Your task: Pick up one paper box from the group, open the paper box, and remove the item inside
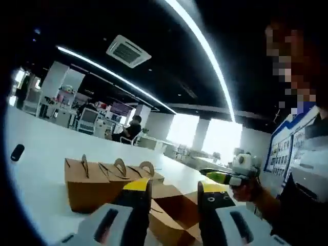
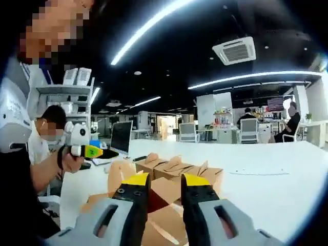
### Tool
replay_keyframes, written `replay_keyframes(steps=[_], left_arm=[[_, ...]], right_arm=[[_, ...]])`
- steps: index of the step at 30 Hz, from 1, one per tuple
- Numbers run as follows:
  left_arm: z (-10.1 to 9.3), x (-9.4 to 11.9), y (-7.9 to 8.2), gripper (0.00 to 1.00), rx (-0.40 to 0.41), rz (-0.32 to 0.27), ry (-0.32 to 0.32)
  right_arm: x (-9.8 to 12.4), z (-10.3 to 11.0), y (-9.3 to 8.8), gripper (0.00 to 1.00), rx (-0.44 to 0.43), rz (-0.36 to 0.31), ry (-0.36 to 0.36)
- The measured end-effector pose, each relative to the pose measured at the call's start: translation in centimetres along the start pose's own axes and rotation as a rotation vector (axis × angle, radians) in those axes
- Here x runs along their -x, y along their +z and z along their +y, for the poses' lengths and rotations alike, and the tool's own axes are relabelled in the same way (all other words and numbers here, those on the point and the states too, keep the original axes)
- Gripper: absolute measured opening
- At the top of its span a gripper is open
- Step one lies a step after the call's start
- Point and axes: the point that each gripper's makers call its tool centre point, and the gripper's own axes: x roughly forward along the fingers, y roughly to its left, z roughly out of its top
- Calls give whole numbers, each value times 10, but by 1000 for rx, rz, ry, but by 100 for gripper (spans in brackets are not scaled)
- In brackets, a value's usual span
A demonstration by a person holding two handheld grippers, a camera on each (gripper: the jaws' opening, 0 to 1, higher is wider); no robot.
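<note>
Yellow-tipped jaws of the left hand-held gripper (image 1: pixel 174 192) rise nearest in the left gripper view, parted with a clear gap, nothing between them, released; same story for the right hand-held gripper (image 2: pixel 165 185) in the right gripper view, jaws apart, nothing clamped, though its gap is narrower; both hover above the white counter (image 1: pixel 41 169) without touching any box.

Just past the jaws sits the group of paper boxes (image 1: pixel 110 182); brown kraft card, gable-top shape with curved handle tabs standing up along the ridge; closest one (image 1: pixel 174 218) lies right under the left jaws, looks tilted or partly unfolded, flaps at an angle, can't tell if it is actually opened; behind it a row of closed boxes (image 2: pixel 177 169) side by side, touching or nearly so, tops still folded shut.

Progress, as a judgement: early; no box lifted, none gripped, no item out; pick, open and removal all still left; card looks light and thin, likely to crush or slide if pinched hard.

Left of the boxes in the left gripper view, a small dark object (image 1: pixel 17 151) on the counter, too small to name.

Further out, a seated person (image 2: pixel 43 136) holds another gripper device (image 2: pixel 84 149) with a green-yellow body.

Far: office desks, chairs, monitor (image 2: pixel 121 137), people seated at the back, ceiling light strips (image 1: pixel 205 48), air-con vent (image 2: pixel 234 50).
</note>
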Motion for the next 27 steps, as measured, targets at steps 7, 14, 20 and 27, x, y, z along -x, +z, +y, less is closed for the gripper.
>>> replay_keyframes(steps=[7, 14, 20, 27], left_arm=[[2, 9, 11, 37, -74, -64, 18], [1, 23, 4, 36, -97, -39, 32], [-9, 37, -2, 36, -200, 13, 38], [-19, 51, -10, 35, -319, 78, 49]], right_arm=[[14, 0, 2, 27, 41, -6, 6], [19, 5, 8, 26, 73, -14, 12], [26, 12, 17, 26, 140, 1, 25], [36, 22, 20, 26, 193, 34, 63]])
